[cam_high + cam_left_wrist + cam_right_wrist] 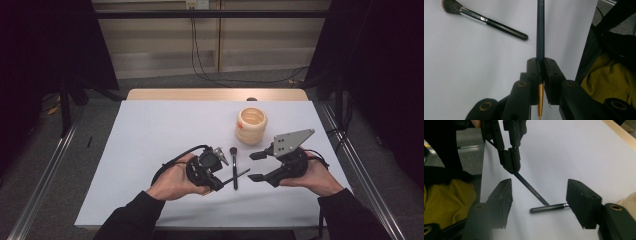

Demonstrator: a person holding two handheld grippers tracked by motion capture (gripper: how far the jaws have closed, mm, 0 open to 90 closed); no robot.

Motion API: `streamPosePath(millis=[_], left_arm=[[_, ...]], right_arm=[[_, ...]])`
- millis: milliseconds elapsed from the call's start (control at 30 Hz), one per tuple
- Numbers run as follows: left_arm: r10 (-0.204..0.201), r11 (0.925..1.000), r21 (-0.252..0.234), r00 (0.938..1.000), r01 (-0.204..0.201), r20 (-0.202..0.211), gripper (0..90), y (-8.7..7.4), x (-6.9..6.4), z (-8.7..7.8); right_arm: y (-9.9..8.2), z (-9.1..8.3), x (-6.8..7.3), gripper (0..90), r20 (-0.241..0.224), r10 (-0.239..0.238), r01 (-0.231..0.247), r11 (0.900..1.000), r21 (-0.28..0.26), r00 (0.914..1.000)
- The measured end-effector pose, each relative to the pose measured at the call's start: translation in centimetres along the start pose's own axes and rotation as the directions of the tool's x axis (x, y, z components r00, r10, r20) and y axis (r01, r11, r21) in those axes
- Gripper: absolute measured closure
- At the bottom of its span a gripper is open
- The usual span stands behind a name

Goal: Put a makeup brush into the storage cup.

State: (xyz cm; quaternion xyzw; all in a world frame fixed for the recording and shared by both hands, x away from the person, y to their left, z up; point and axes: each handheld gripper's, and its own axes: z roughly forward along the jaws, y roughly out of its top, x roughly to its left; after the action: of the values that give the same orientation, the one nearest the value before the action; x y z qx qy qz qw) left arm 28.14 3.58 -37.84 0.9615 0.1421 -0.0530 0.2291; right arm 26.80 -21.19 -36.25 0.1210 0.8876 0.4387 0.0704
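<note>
The left hand holds the left gripper low over the near table, jaws clamped tight and pointing right. The right hand holds the right gripper facing left, its jaws parted.

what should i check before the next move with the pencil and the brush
1. Left tongs clamped on the slim dark blue pencil with a gold end: ok, jaws closed on its shaft.
2. Pencil's free end off the white table sheet: cannot tell.
3. Right tongs free to grasp: ok, jaws apart and holding nothing.
4. Black-handled makeup brush with a silver ferrule reachable: ok, it lies flat on the sheet between the two hands.
5. Ribbed cream cup upright with its mouth open: ok, it stands beyond the right tongs.
6. Pencil apart from the brush handle: cannot tell, they look close.
</note>
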Motion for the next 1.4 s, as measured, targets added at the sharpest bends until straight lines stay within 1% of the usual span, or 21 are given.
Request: streamPosePath(millis=[33,67,133,200,233,267,400,467,600,667,767,800,833,900,933,1000,1200,1233,1300,1367,1400], left_arm=[[-0.012,0.9999,-0.007,0.9999,0.012,0.002,83.3,0.0,-0.1,0.1],[0.004,1.0000,0.009,1.0000,-0.004,0.008,83.3,0.0,-0.1,0.2],[0.019,0.9998,0.011,0.9998,-0.019,0.004,83.3,0.0,-0.2,0.3],[0.022,0.9996,0.014,0.9997,-0.022,0.004,83.3,0.1,-0.3,0.4],[0.008,0.9999,0.012,1.0000,-0.008,0.006,83.3,0.1,-0.4,0.4],[0.016,0.9996,0.023,0.9999,-0.016,0.005,83.3,0.1,-0.3,0.4],[0.023,0.9994,0.026,0.9997,-0.023,0.005,83.3,0.1,-0.3,0.5],[0.027,0.9992,0.030,0.9996,-0.027,0.010,83.3,0.1,-0.3,0.6],[0.028,0.9991,0.030,0.9995,-0.029,0.012,83.3,0.1,-0.4,0.6],[0.021,0.9992,0.033,0.9997,-0.021,0.014,83.3,0.0,-0.4,0.6],[0.031,0.9989,0.036,0.9995,-0.031,0.012,83.3,0.1,-0.5,0.7],[0.030,0.9990,0.034,0.9995,-0.030,0.007,83.3,0.1,-0.6,0.8],[0.045,0.9981,0.042,0.9989,-0.045,0.012,83.3,0.1,-0.5,0.8],[0.035,0.9986,0.041,0.9994,-0.035,0.008,83.3,0.1,-0.7,1.0],[0.044,0.9978,0.049,0.9989,-0.045,0.016,83.3,0.2,-0.7,1.0],[0.049,0.9977,0.045,0.9987,-0.050,0.016,83.3,0.2,-0.7,1.0],[0.046,0.9981,0.040,0.9986,-0.047,0.026,83.3,0.2,-0.7,1.1],[0.057,0.9974,0.042,0.9980,-0.058,0.029,83.3,0.2,-0.7,1.1],[0.053,0.9979,0.036,0.9981,-0.054,0.031,83.3,0.2,-0.7,1.1],[0.046,0.9985,0.027,0.9983,-0.047,0.037,83.3,0.1,-0.8,1.1],[0.044,0.9986,0.027,0.9983,-0.045,0.039,83.3,0.1,-0.8,1.1]], right_arm=[[0.1,0.1,-0.1,40.2,-0.018,0.005,-0.005,0.9998,0.019,0.9998],[0.1,0.2,-0.3,41.8,-0.030,0.005,-0.004,0.9995,0.033,0.9995],[0.2,0.4,-0.4,44.6,-0.049,-0.012,0.015,0.9977,0.067,0.9987],[0.2,0.6,-0.5,46.5,-0.082,-0.014,0.021,0.9961,0.086,0.9966],[0.3,0.7,-0.5,46.9,-0.080,-0.015,0.023,0.9946,0.101,0.9967],[0.4,0.9,-0.5,47.8,-0.094,-0.015,0.026,0.9934,0.112,0.9954],[0.7,1.5,-0.7,51.4,-0.119,-0.017,0.039,0.9818,0.186,0.9928],[0.9,1.9,-0.9,54.6,-0.142,-0.022,0.051,0.9766,0.209,0.9896],[1.2,2.7,-1.0,55.6,-0.163,-0.036,0.075,0.9665,0.245,0.9859],[1.2,3.2,-1.0,56.7,-0.177,-0.036,0.082,0.9615,0.262,0.9835],[1.1,3.7,-1.1,60.8,-0.200,-0.033,0.092,0.9518,0.292,0.9793],[1.1,3.8,-1.1,63.7,-0.203,-0.030,0.090,0.9520,0.293,0.9787],[1.0,4.0,-1.2,64.6,-0.211,-0.031,0.093,0.9520,0.292,0.9770],[1.0,4.2,-1.3,67.2,-0.222,-0.034,0.100,0.9511,0.292,0.9745],[1.0,4.3,-1.2,67.9,-0.228,-0.035,0.103,0.9492,0.297,0.9731],[1.0,4.6,-1.2,68.6,-0.227,-0.039,0.110,0.9457,0.306,0.9730],[0.7,5.4,-1.2,70.0,-0.262,-0.028,0.113,0.9418,0.317,0.9646],[0.7,5.6,-1.1,70.4,-0.268,-0.031,0.120,0.9392,0.322,0.9628],[0.6,5.8,-1.1,72.4,-0.282,-0.032,0.125,0.9387,0.321,0.9590],[0.6,5.9,-1.1,74.7,-0.280,-0.039,0.132,0.9379,0.321,0.9591],[0.6,6.0,-1.1,75.9,-0.289,-0.037,0.131,0.9411,0.312,0.9566]])
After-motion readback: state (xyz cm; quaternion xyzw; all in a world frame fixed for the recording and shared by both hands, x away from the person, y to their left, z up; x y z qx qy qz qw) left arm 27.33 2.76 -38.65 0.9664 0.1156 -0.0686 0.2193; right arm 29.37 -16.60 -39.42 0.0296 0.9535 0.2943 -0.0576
